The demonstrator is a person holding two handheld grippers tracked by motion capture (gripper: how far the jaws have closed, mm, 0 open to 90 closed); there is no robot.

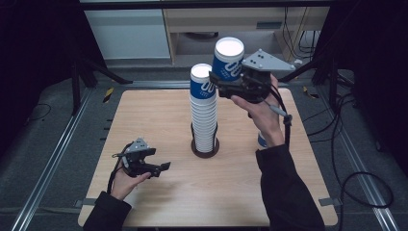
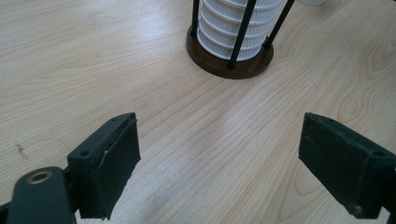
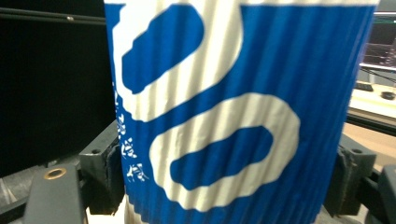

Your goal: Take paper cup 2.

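Blue cup [image 3: 243, 116] clamped in right tool [image 1: 226, 85], rim cut off; left tool [image 2: 219, 163] wide, empty.

A lab recording bay, not a home.
We see a wooden table [image 1: 159, 120] on grey flooring, metal floor rails [image 1: 53, 159], black curtains [image 1: 33, 38] (both sides), loose cables [image 1: 356, 183] and a pale cabinet [image 1: 127, 31].

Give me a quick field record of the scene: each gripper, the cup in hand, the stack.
right gripper: shut on a blue-and-white ribbed paper cup, held upright in the air beside the stack's top
left gripper: open, nothing held, low over the light wooden table
cup stack: tall, upright in a round dark-based holder mid-table
stack top: blue-and-white cup
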